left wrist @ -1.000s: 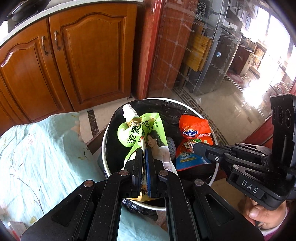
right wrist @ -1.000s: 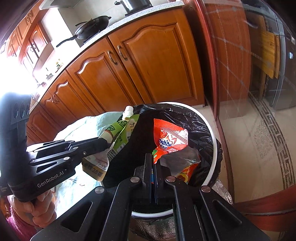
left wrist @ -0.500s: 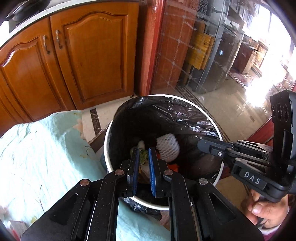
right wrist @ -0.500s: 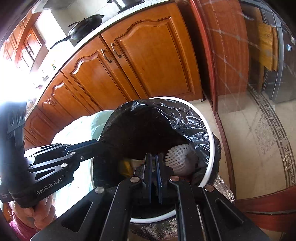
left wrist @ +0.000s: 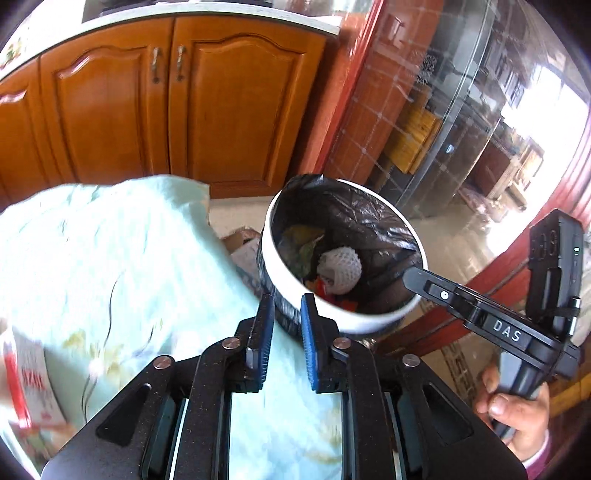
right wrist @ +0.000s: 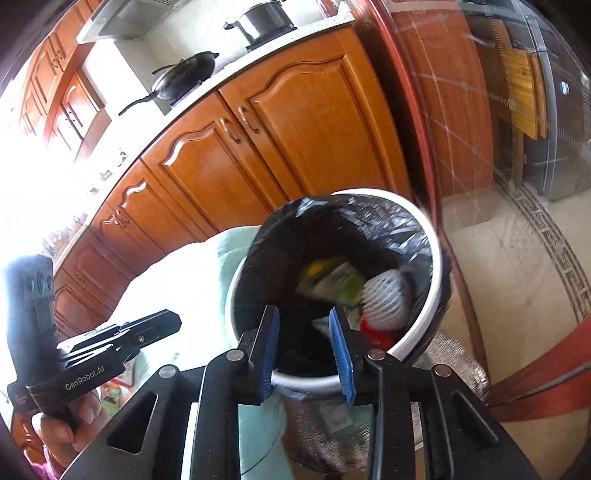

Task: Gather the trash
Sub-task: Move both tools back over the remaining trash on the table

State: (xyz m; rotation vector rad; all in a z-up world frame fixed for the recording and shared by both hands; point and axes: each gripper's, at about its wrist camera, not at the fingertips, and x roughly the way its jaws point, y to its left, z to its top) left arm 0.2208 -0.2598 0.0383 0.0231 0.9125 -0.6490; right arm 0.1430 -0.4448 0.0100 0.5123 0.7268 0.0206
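1. Wooden cabinets [left wrist: 147, 107] fill the top of my left-wrist view, and the same doors run across the middle of my right-wrist view, under a counter with a black pan [right wrist: 184, 75] and a steel pot [right wrist: 264, 22] at the top.
2. A pale green tablecloth [left wrist: 110, 266] takes up the lower left of the left view, blurred; a red-and-white packet [left wrist: 26, 384] lies on it at the far left edge.
3. The white trash bin [right wrist: 436, 273], lined with a black bag [left wrist: 373, 221], sits just right of centre in both views, beside the cloth's edge.
4. Down inside the bin: a white foam net [left wrist: 340, 264], greenish wrappers [right wrist: 332, 280] and something red [right wrist: 376, 332], which I can't identify.
5. My left gripper [left wrist: 287, 314] sits at lower centre of its view, blue pads parted a little, nothing between them, tips just short of the bin's near rim.
6. My right gripper [right wrist: 303, 328] is spread wider, empty, fingertips over the bin's near rim.
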